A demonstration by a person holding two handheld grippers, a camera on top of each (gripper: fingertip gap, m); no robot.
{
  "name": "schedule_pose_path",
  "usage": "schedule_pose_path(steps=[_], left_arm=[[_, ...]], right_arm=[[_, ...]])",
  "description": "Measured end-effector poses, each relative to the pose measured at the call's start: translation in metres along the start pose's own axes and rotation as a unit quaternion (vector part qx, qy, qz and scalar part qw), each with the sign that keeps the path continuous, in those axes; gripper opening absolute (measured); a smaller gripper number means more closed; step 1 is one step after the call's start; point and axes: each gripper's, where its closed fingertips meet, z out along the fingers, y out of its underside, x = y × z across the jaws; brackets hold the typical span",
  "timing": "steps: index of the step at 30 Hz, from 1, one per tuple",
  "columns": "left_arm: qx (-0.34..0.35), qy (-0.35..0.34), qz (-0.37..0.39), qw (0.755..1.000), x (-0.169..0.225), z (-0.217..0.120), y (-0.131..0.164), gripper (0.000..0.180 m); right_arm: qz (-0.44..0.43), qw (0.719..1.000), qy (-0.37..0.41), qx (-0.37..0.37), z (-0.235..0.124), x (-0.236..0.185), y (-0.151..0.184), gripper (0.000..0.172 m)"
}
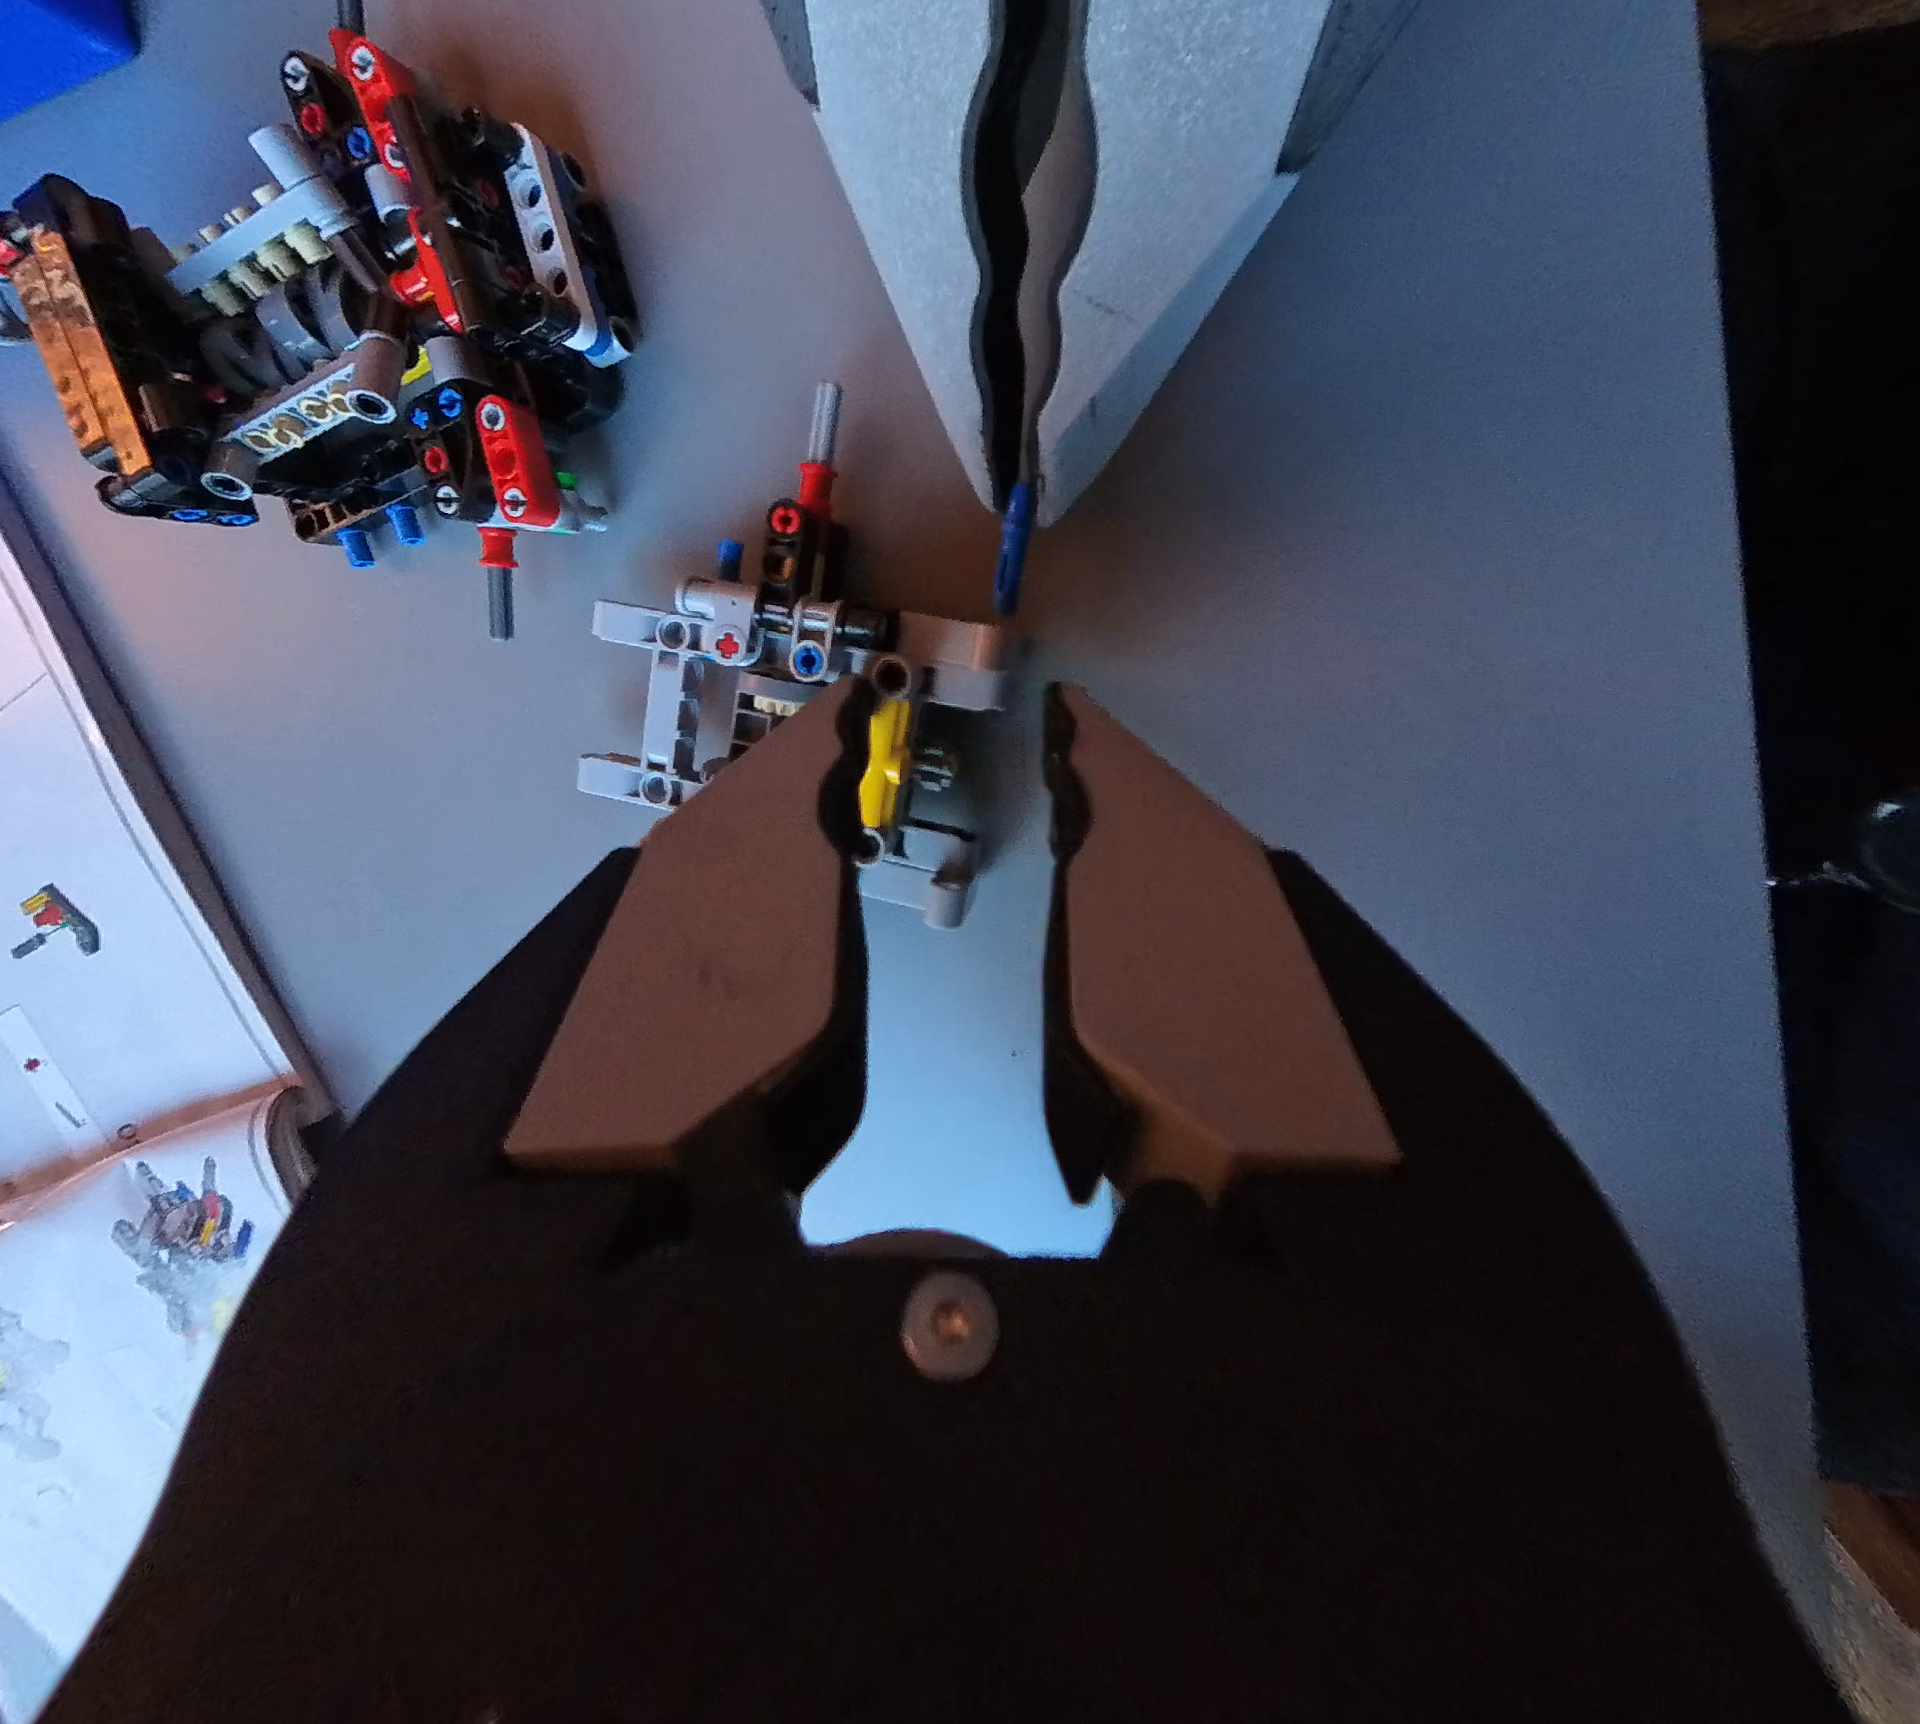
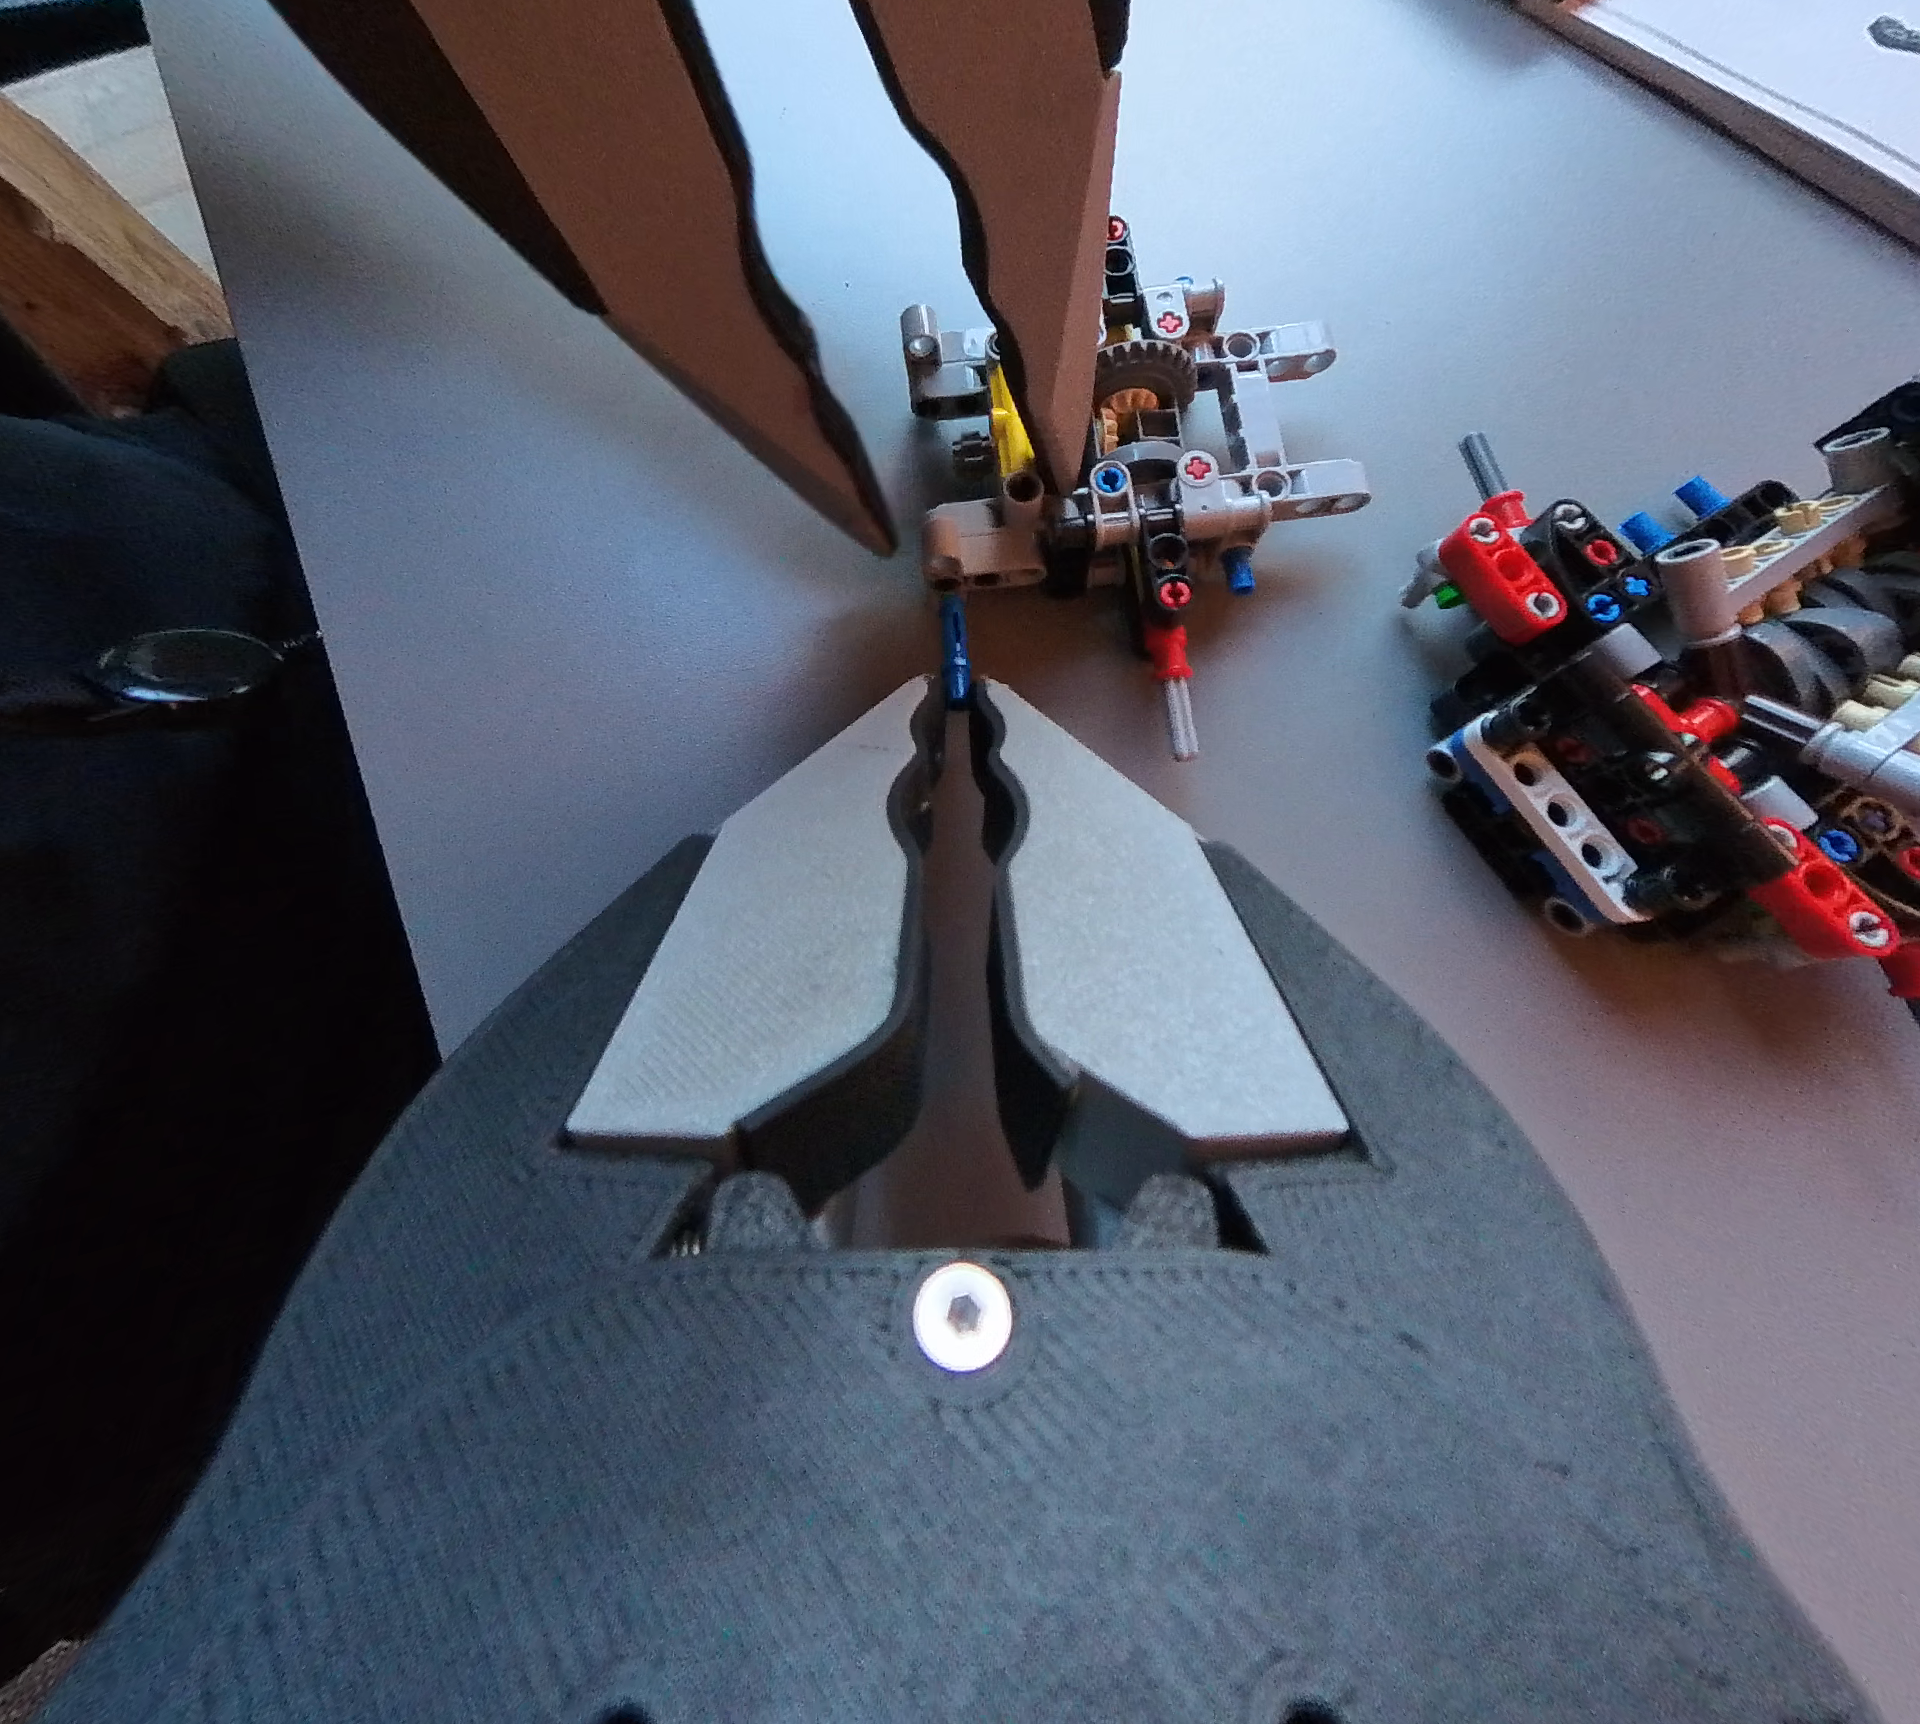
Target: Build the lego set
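Our right gripper (image 2: 954,687) pinches a blue pin (image 2: 952,646) at its fingertips, the pin's far end just short of the grey frame assembly (image 2: 1226,427) on the table (image 2: 520,531). Our left gripper (image 1: 951,698) stands open over that assembly, one finger (image 2: 1049,386) down inside the frame beside the yellow piece (image 1: 885,760). A larger brick model (image 2: 1683,739) lies well to the right.

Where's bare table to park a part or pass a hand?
Bare: the grey table between its dark-cloth edge and the small grey frame, and the strip beside the booklet. Crowded: both tools meet at the frame; the big build fills that side.
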Motion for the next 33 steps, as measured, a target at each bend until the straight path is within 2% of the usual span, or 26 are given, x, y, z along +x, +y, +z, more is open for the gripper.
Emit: schedule_pose_path(steps=[2,4,11,19,33], left_arm=[[0.005,0.007,-0.005,1.0,0.004,0.001,-0.001,0.043],[0.013,0.002,-0.009,1.0,0.003,0.002,-0.002,0.044],[0.022,-0.041,-0.04,0.998,-0.008,0.005,-0.005,0.028],[0.05,-0.091,-0.035,0.994,-0.01,0.007,-0.006,0.028],[0.056,-0.07,-0.059,0.994,-0.011,0.007,-0.006,0.029]], right_arm=[[0.001,1.0,-0.004,-0.003,0.001,-0.001,0.001,0.001],[0.008,1.0,-0.006,-0.009,0.002,0.0,0.002,0.001],[0.015,1.0,-0.002,-0.014,0.003,0.003,0.003,0.001],[0.035,0.999,0.001,-0.023,0.005,0.007,0.005,0.001],[0.031,0.999,0.011,-0.018,0.006,0.005,0.002,0.0]])
